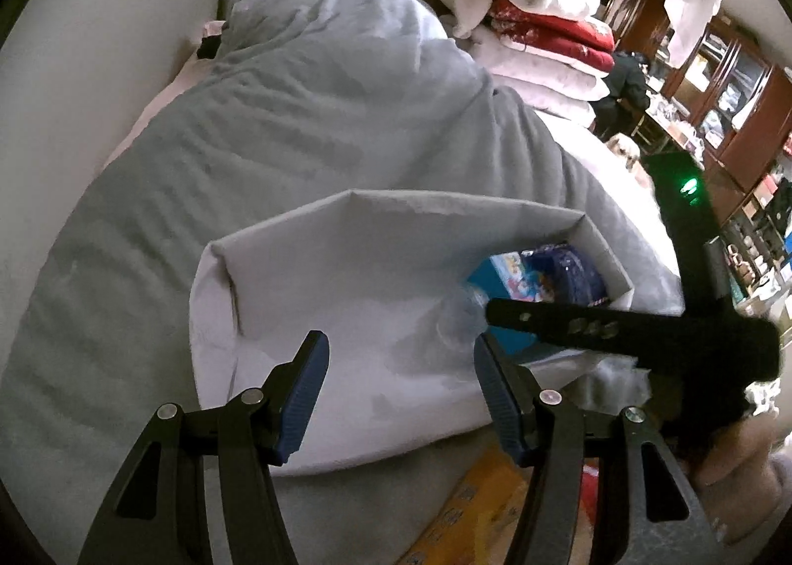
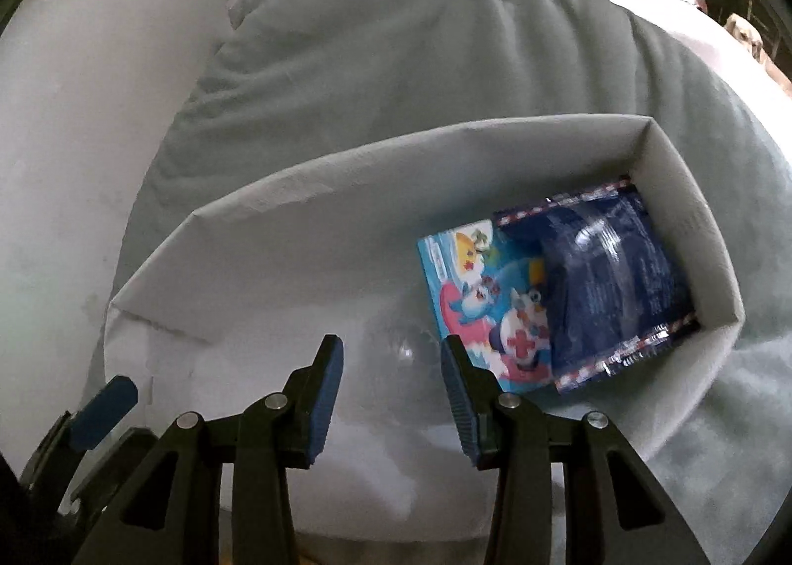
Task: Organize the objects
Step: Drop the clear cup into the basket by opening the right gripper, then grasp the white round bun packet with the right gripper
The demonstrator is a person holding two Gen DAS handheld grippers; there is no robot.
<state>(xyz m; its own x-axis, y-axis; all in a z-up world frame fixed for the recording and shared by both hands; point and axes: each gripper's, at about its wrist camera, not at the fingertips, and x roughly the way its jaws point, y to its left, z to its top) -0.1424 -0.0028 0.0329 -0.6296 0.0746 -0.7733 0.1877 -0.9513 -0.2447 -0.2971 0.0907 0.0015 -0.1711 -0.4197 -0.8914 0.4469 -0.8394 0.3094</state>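
A white paper-lined box [image 1: 346, 218] [image 2: 297, 199] sits on a grey quilt. At its right end lie a blue cartoon-printed box [image 2: 475, 298] [image 1: 500, 268] and a dark blue foil packet [image 2: 614, 283] [image 1: 574, 278] partly on top of it. A clear plastic bottle [image 1: 460, 317] [image 2: 401, 347] lies inside the box. My right gripper [image 2: 391, 367] is open, its jaws on either side of the bottle; in the left wrist view one finger [image 1: 569, 325] of it reaches in over the box. My left gripper [image 1: 401, 367] is open and empty above the box's near wall.
The grey quilt [image 1: 297, 110] covers a bed beside a white wall [image 1: 74, 95]. Folded blankets and cushions [image 1: 534, 21] are stacked at the far end. Wooden cabinets [image 1: 732, 110] stand at the right. A yellow carton [image 1: 485, 505] lies below the box.
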